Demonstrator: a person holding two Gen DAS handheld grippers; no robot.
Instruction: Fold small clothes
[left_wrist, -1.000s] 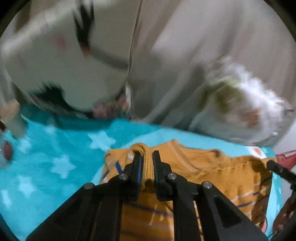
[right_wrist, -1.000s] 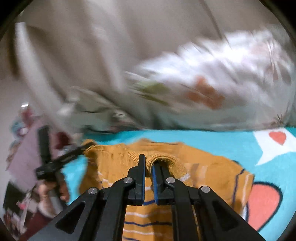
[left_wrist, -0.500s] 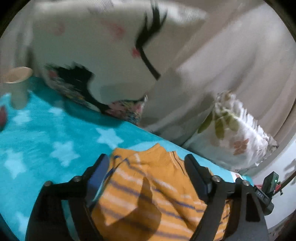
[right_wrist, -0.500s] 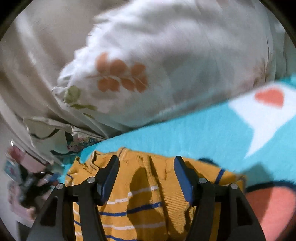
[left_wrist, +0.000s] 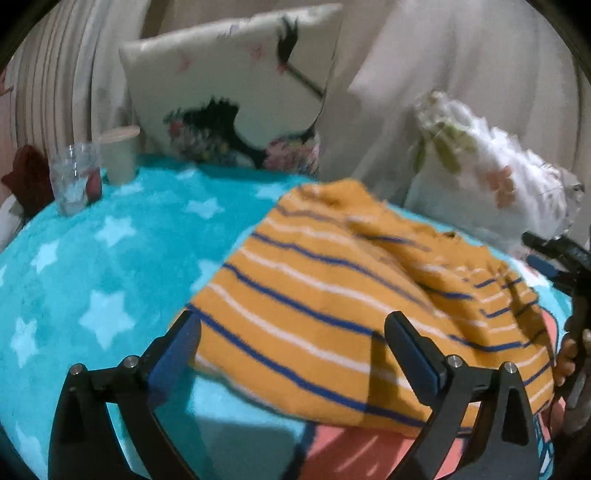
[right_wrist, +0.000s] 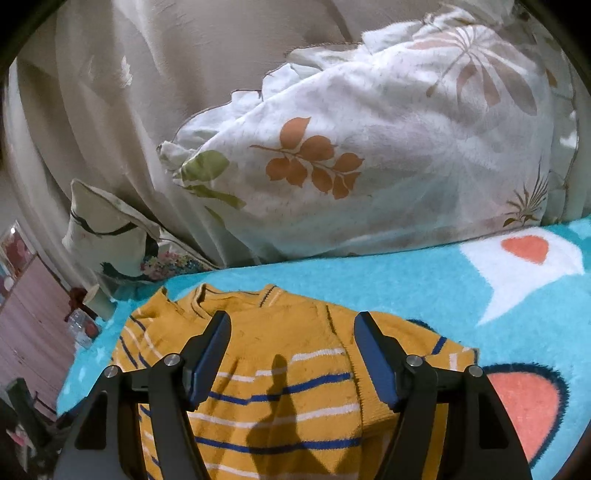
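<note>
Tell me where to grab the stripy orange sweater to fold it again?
Probably the near hem corner of the sweater, coming in low from the front. That edge lies flat on the blanket, with nothing around it, so open jaws could slide around it. The far part is bunched and harder to pinch cleanly.
</note>
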